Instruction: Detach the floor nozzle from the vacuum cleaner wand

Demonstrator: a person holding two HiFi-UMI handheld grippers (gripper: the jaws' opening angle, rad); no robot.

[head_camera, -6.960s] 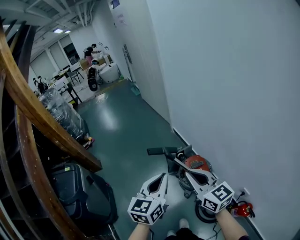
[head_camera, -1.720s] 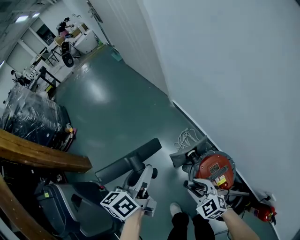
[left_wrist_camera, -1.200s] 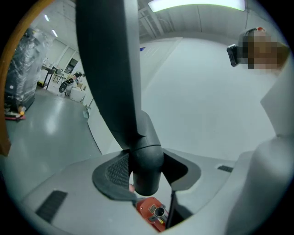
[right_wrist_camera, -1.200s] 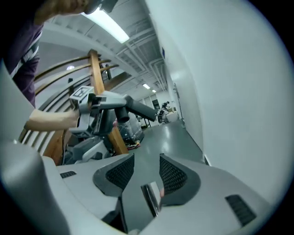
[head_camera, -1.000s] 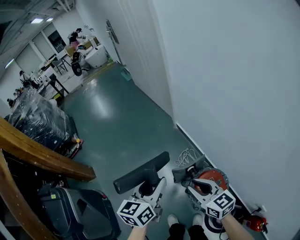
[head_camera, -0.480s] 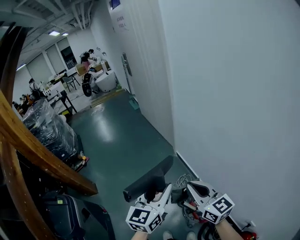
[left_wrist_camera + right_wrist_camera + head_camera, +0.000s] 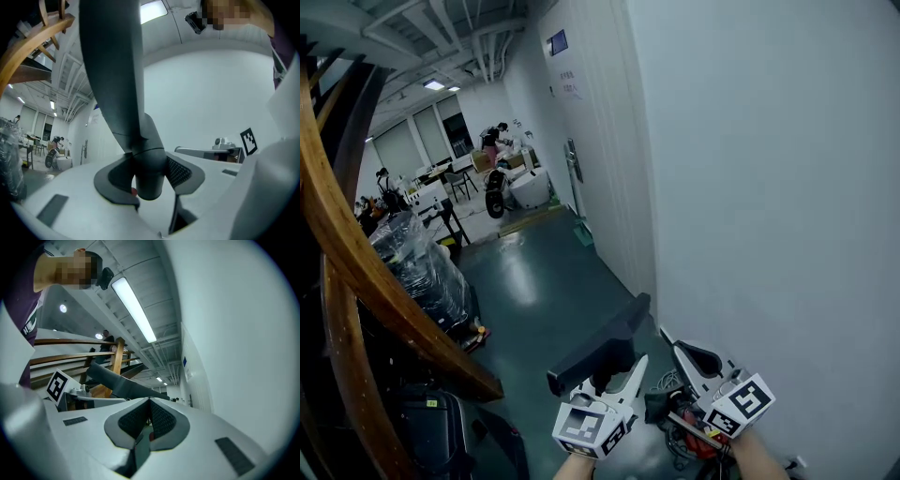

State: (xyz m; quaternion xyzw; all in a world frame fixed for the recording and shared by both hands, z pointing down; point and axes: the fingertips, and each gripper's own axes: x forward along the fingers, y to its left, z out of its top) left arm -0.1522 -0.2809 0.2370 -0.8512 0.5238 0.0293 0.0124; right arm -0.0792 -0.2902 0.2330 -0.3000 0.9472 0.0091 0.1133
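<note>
The dark grey floor nozzle (image 7: 602,345) hangs in the air, its long bar tilted up to the right. My left gripper (image 7: 621,368) is shut on its round neck (image 7: 149,174), and the bar (image 7: 112,70) rises above the jaws. The neck's lower end shows free, with no wand on it. My right gripper (image 7: 671,340) is held beside it near the wall, its pads (image 7: 159,419) pressed together with nothing between them. The nozzle bar (image 7: 123,383) shows to its left. The vacuum's red body (image 7: 690,441) lies low between the two grippers, mostly hidden.
A white wall (image 7: 769,187) runs close on the right. A curved wooden stair rail (image 7: 356,253) fills the left, with a black case (image 7: 431,427) under it. A plastic-wrapped stack (image 7: 422,267) stands on the green floor (image 7: 534,291). People and desks (image 7: 492,150) are far down the corridor.
Both grippers have risen, and the left one has carried the nozzle up off the floor. The head view has tilted up, so the vacuum has dropped to the bottom edge.
</note>
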